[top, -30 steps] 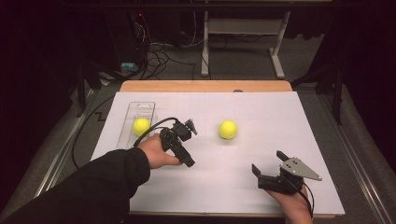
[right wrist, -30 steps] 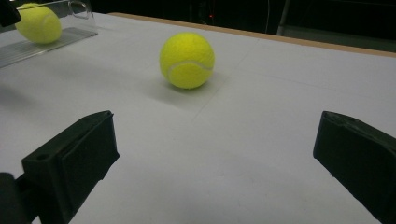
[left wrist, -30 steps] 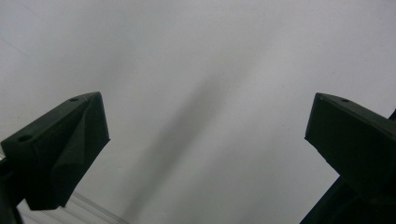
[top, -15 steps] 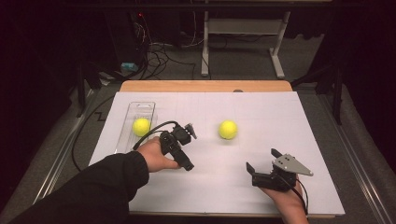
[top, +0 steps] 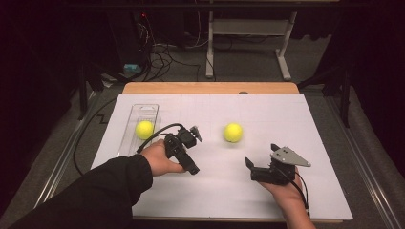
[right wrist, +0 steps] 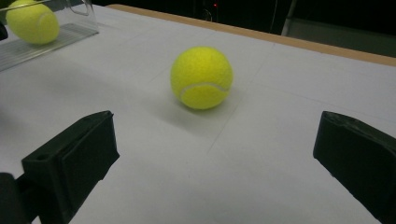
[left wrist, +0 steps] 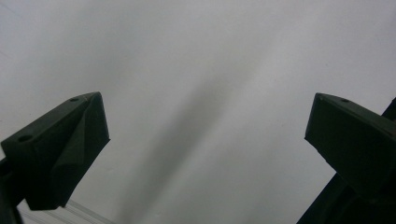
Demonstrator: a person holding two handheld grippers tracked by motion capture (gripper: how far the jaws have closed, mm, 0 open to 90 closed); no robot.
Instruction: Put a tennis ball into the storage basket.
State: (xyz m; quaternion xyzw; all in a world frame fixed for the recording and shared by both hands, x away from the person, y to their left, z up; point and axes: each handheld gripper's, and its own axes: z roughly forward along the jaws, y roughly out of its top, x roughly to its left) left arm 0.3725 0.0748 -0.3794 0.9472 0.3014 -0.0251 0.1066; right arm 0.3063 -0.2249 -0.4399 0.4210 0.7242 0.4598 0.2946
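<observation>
Nearest me, my right gripper has its jaws spread wide and empty, facing a loose tennis ball on open white table. My left gripper, equally wide and empty, points at bare tabletop. Farther left, a second tennis ball sits in a clear tray.

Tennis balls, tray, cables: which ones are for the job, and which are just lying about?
For the job:
loose tennis ball, ahead of the open right gripper
clear tray, holding the other tennis ball
left gripper, jaws open

Lying about:
floor cables
white table frame behind
</observation>
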